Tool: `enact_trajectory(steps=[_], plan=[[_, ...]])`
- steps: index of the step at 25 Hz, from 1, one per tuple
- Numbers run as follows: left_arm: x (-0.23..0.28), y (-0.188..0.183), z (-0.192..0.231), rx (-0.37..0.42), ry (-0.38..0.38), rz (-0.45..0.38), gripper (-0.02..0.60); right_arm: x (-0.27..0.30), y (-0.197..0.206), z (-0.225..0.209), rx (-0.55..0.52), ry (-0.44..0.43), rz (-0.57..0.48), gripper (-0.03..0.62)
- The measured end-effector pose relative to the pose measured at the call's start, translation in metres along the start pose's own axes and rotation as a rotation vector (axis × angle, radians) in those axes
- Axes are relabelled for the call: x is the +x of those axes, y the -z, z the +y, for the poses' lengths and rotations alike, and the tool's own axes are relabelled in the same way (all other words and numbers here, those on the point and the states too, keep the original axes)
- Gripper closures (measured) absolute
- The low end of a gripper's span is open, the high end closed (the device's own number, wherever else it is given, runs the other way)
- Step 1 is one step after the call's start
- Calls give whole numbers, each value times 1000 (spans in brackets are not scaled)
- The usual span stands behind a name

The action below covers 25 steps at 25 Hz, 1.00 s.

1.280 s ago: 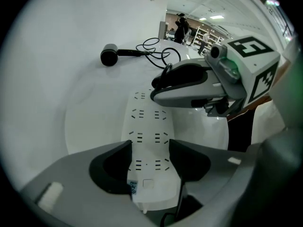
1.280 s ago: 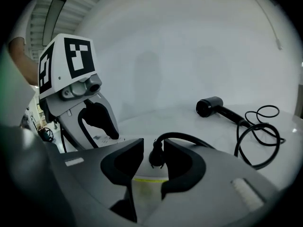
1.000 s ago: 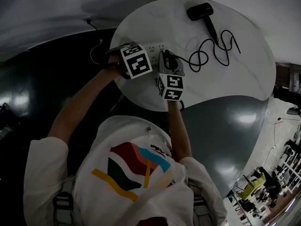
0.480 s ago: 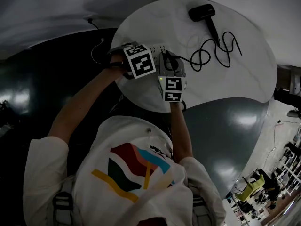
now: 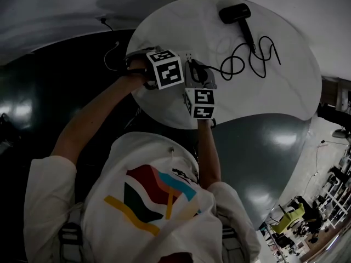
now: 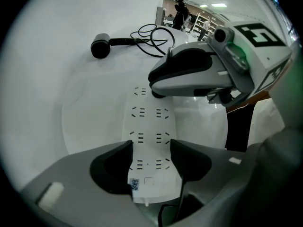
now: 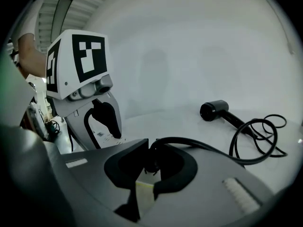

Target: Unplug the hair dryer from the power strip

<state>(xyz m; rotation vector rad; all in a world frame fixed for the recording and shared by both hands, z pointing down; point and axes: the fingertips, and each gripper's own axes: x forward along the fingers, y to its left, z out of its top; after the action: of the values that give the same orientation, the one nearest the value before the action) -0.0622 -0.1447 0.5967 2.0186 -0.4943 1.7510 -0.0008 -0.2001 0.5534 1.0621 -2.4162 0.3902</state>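
The white power strip (image 6: 149, 126) is laid on the round white bench (image 5: 274, 92) and is straddled from above by the left gripper (image 6: 150, 157), whose fingers (image 6: 113, 167), having just been opening slightly, are set against its two long edges. The black plug (image 7: 151, 163) at the strip's far end is pinched by the narrowly set fingers (image 7: 125, 167) of the right gripper (image 7: 149, 169); whether it is still seated in a socket cannot be told. The hair dryer (image 5: 233, 12) is laid near the bench's far edge, with its cord (image 5: 249, 59) looped beside it.
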Motion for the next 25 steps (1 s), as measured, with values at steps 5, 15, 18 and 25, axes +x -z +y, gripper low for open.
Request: enact_trajectory(steps=[5, 15, 18, 25], plan=[[-1, -1, 0, 13, -4, -8, 330, -3, 1, -5, 147, 7, 1, 531], [7, -5, 12, 52, -15, 26, 330, -45, -133, -20, -28, 50, -343, 530], [6, 2, -5, 37, 0, 17, 331, -72, -159, -30, -69, 42, -382, 528], [2, 0, -4, 32, -3, 23, 331, -87, -152, -23, -2, 20, -388, 528]])
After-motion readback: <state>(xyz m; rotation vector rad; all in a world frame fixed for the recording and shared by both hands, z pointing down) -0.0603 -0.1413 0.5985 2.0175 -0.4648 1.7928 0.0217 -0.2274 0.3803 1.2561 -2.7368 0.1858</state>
